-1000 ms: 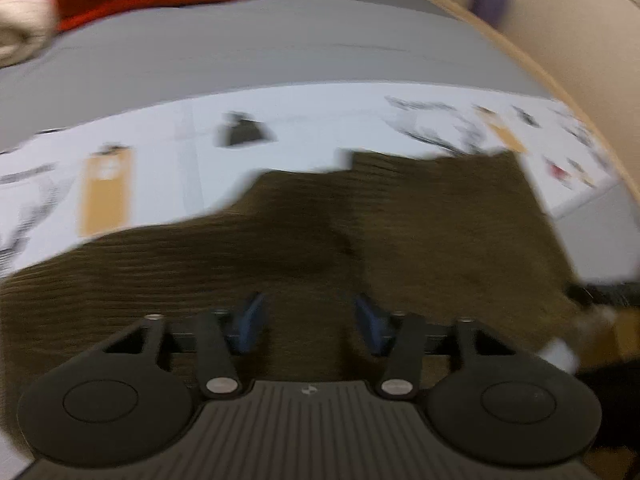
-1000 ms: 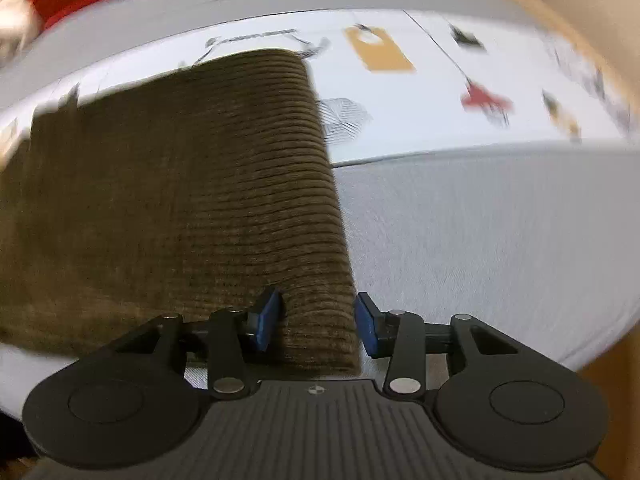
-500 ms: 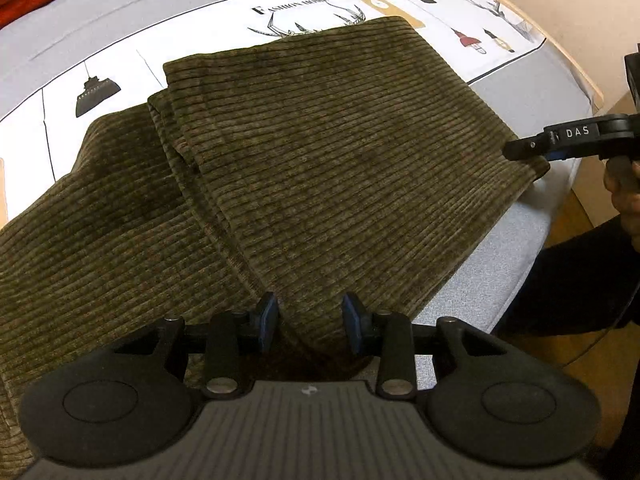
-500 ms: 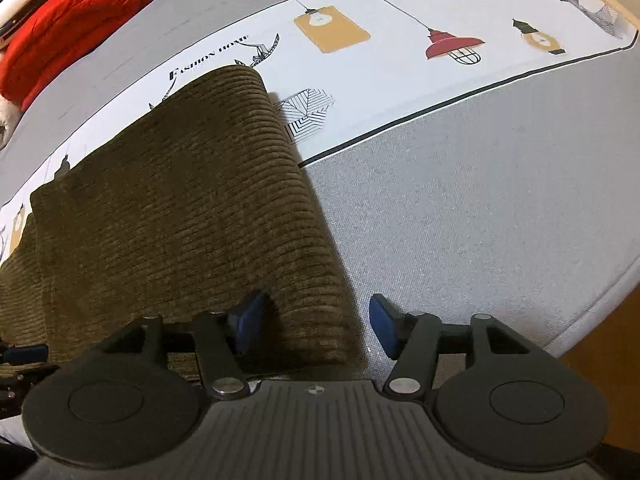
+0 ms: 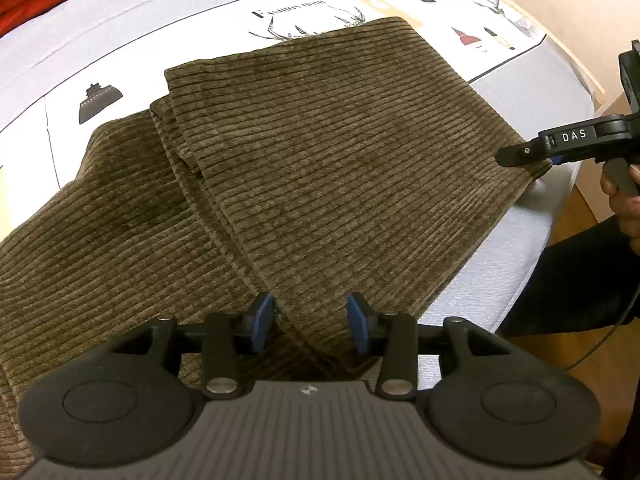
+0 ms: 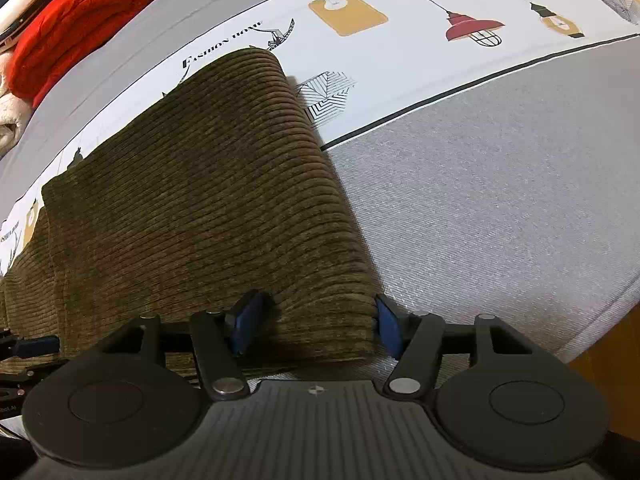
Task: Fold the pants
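Olive-brown corduroy pants (image 5: 320, 168) lie folded over on the grey bed cover, one layer doubled back on the other; they also show in the right wrist view (image 6: 200, 216). My left gripper (image 5: 310, 322) is open, its blue pads straddling the near edge of the cloth beside a fold seam. My right gripper (image 6: 314, 326) is open wide with the near right corner of the folded pants between its pads. It also shows in the left wrist view (image 5: 524, 156) at the pants' right corner.
A white printed strip with lamp drawings (image 6: 400, 28) crosses the grey bed cover (image 6: 500, 200). A red folded garment (image 6: 76, 28) and pale cloth lie far left. The bed's edge (image 5: 520, 280) runs close on the right, with floor beyond.
Both grippers have opened: the left loosened its pads on the near edge, the right spread wide and let the corner rest. The pants settled flat on the bed.
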